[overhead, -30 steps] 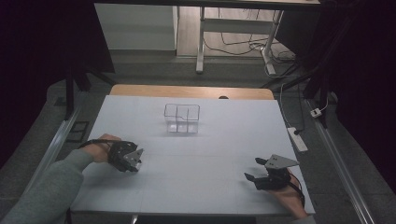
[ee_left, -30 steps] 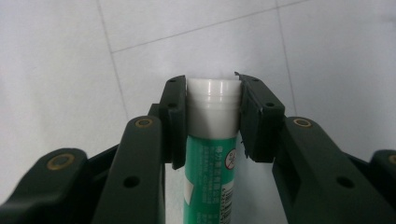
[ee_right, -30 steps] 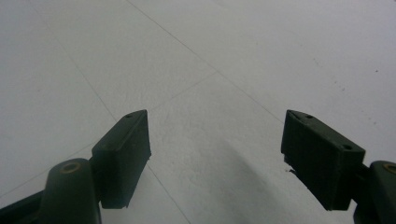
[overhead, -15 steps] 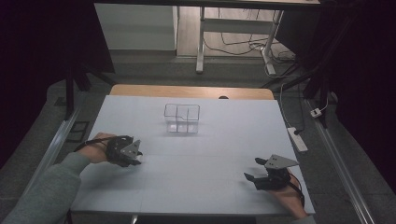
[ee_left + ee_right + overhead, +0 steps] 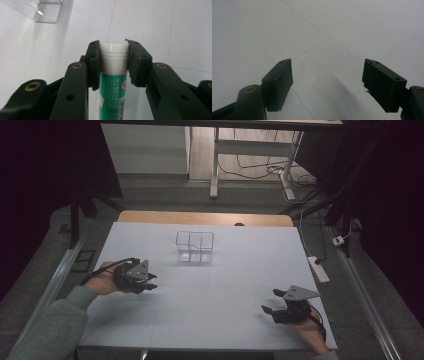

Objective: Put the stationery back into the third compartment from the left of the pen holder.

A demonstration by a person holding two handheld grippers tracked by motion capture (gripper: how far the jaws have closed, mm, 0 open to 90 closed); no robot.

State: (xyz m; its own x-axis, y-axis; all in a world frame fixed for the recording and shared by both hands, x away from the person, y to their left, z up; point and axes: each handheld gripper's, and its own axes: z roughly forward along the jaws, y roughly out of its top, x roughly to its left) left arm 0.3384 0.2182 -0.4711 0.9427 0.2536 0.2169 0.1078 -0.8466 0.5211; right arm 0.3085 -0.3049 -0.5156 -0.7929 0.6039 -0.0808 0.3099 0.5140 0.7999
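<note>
In the left gripper view a glue stick [image 5: 113,75] with a white cap and a green label stands between the two black jaws, which press on its cap from both sides. In the high view my left gripper [image 5: 148,283] hangs over the left part of the white table [image 5: 225,270], shut on that stick. A clear plastic box [image 5: 195,246] with compartments stands at the table's middle back, up and right of the left gripper. My right gripper [image 5: 272,303] rests low at the front right, open, with nothing between its jaws [image 5: 327,82].
A corner of the clear box [image 5: 47,11] shows at the top left of the left gripper view. A power strip [image 5: 318,269] lies off the table's right edge. A metal rail [image 5: 57,280] runs along the left side. Chair legs and cables stand behind the table.
My left hand has risen a little and drawn slightly left with the glue stick in its jaws. The right hand has stayed where it was.
</note>
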